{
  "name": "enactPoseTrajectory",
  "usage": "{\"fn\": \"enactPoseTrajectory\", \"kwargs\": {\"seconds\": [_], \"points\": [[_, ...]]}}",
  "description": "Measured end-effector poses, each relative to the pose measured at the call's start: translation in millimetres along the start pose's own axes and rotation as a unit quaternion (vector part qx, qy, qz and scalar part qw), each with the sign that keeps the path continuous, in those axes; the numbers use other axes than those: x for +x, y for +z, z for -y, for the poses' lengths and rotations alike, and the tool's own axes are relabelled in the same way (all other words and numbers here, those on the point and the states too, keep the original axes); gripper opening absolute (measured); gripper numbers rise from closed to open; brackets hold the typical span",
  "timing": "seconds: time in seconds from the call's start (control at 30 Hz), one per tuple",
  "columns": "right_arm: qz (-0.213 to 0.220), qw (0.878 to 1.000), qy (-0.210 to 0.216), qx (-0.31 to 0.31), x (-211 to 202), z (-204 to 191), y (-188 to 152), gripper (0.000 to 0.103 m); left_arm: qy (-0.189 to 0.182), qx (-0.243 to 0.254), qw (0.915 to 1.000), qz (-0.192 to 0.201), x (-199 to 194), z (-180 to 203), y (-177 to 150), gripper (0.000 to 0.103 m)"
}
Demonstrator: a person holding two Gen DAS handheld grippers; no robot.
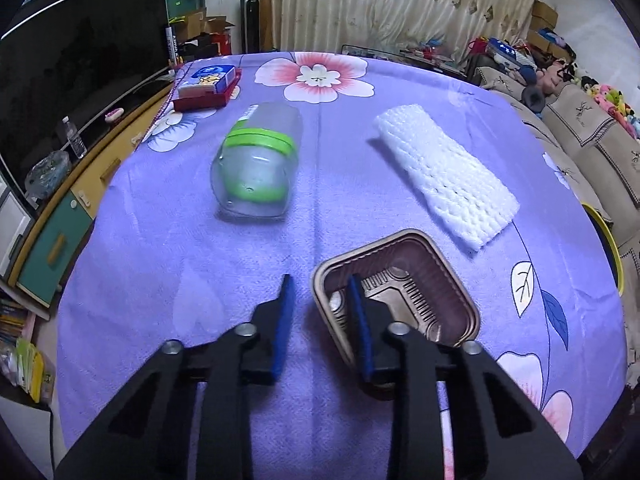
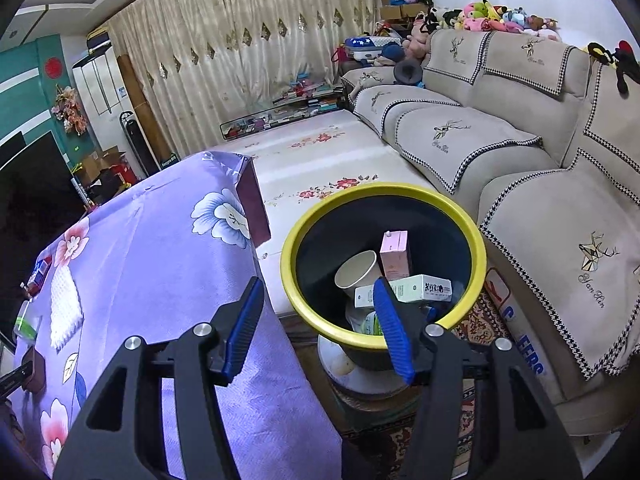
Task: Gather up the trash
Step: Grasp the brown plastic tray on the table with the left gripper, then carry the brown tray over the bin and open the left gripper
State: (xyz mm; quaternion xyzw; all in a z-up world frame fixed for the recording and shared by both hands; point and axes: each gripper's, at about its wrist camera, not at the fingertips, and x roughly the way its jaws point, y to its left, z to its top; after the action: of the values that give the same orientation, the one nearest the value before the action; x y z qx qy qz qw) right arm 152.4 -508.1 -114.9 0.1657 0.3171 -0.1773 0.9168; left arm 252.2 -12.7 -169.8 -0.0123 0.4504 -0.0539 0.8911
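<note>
A brown plastic tray [image 1: 440, 280] lies on the purple flowered tablecloth [image 1: 180, 280] right in front of my left gripper [image 1: 320, 288]. Its jaws stand narrow astride the tray's left wall: the right pad [image 1: 356, 308] is inside the tray, while the left pad [image 1: 286, 308] is outside with a strip of cloth showing between it and the rim. Farther back lie a clear bottle with a green label [image 1: 256, 168] and a white foam net [image 1: 444, 172]. My right gripper [image 2: 318, 288] hangs open and empty over the yellow-rimmed bin [image 2: 304, 224], which holds a paper cup [image 2: 358, 270] and cartons.
A blue box on a red box [image 1: 210, 80] sits at the table's far left corner. A TV cabinet [image 1: 92, 184] runs along the left, and a beige sofa [image 2: 520, 160] stands to the right, behind the bin. The bin stands on a stool beside the table's edge.
</note>
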Motion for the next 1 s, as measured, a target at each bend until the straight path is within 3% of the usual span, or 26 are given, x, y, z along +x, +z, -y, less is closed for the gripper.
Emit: {"fn": "enactPoseTrajectory", "kwargs": {"seconds": [0.03, 0.67, 1.0], "points": [[0.0, 1.0, 0.001, 0.0, 0, 0, 1, 0.054, -0.002, 0.003, 1.0, 0.001, 1, 2, 0, 0.015], [0.011, 1.0, 0.008, 0.011, -9, 9, 4, 0.054, -0.044, 0.047, 0.9974, 0.033, -20, 47, 5, 0.012], [0.027, 0.999, 0.001, 0.031, -21, 34, 7, 0.054, -0.1, 0.096, 0.989, 0.051, -32, 114, 29, 0.012]]}}
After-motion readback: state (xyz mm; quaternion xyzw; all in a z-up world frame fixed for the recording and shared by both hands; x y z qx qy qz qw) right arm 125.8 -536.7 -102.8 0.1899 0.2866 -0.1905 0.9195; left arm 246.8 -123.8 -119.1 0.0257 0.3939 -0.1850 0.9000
